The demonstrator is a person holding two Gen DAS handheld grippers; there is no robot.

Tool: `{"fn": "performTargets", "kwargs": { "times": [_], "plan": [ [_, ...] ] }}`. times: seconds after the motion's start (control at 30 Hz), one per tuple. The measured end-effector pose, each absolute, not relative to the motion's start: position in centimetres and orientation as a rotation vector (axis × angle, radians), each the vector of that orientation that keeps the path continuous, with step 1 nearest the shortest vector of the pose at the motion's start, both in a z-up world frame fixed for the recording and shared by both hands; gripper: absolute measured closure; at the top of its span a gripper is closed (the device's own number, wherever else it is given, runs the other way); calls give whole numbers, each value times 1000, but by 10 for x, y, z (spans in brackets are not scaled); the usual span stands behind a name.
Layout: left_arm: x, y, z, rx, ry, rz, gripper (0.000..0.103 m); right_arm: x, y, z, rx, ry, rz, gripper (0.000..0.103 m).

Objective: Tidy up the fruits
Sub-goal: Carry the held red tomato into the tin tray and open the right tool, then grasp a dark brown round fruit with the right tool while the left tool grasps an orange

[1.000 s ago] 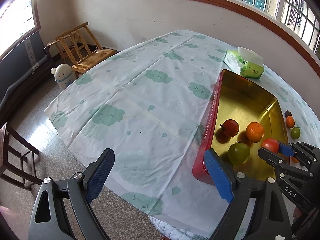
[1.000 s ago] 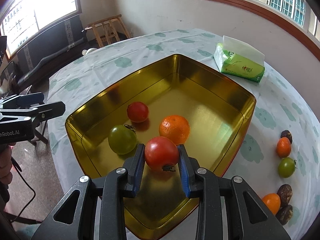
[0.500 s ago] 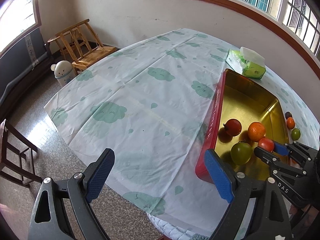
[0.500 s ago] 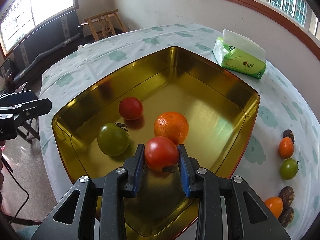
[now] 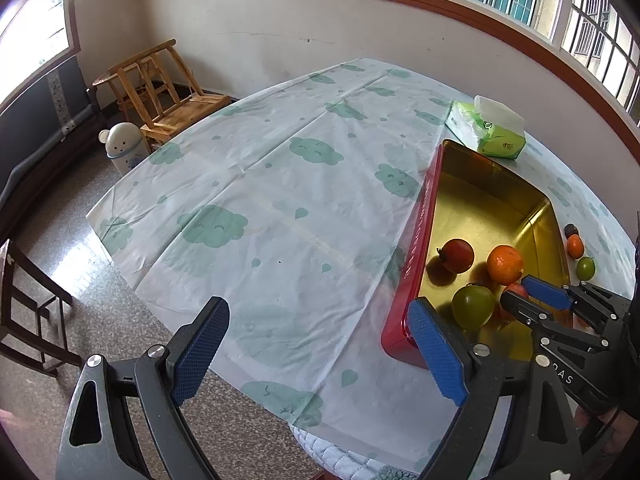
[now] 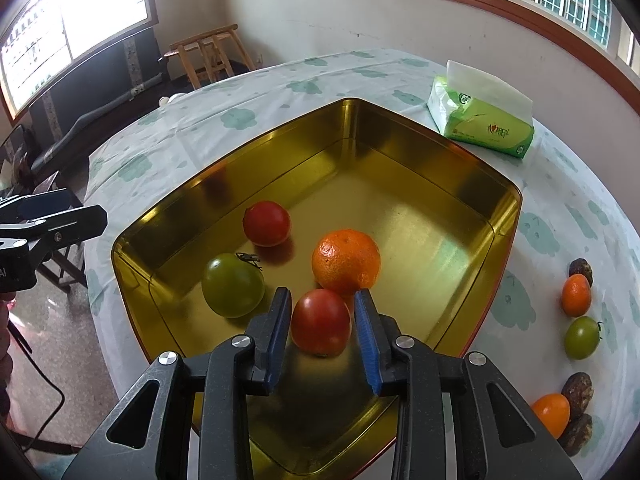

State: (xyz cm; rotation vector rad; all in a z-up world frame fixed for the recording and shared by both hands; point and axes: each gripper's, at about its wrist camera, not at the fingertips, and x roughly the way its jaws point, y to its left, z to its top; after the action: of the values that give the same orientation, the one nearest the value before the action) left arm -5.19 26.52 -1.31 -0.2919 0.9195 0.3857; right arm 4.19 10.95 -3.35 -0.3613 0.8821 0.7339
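A gold tin tray (image 6: 448,184) with a red outside (image 5: 408,264) sits on the table. In it lie a red tomato (image 6: 267,223), a green tomato (image 6: 233,290) and an orange (image 6: 346,262). My right gripper (image 6: 322,320) is low in the tray, its jaws parted a little around a second red tomato (image 6: 321,322), with gaps on both sides. It shows in the left wrist view (image 5: 532,296) too. My left gripper (image 5: 316,356) is wide open and empty, off the table's near edge.
Right of the tray on the cloth lie two small oranges (image 6: 576,295), a green tomato (image 6: 582,337) and several dark brown fruits (image 6: 577,389). A green tissue pack (image 6: 480,120) stands behind the tray. Wooden chairs (image 5: 160,84) and a small white bin (image 5: 124,152) stand beyond the table.
My right gripper has lowered the red tomato into the tray beside the orange and its jaws have opened off it. My left gripper has stayed open, shifting slightly.
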Motion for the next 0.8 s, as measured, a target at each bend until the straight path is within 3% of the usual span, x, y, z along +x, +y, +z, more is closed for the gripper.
{"fn": "performTargets", "kwargs": {
  "times": [0.37,0.8],
  "plan": [
    [-44,243,-5,-250,908,337,14,31,76,0,-268,811,742,69],
    [-23,178,7,-157,895,185,14,44,-58,3,-113,811,486,69]
  ]
}}
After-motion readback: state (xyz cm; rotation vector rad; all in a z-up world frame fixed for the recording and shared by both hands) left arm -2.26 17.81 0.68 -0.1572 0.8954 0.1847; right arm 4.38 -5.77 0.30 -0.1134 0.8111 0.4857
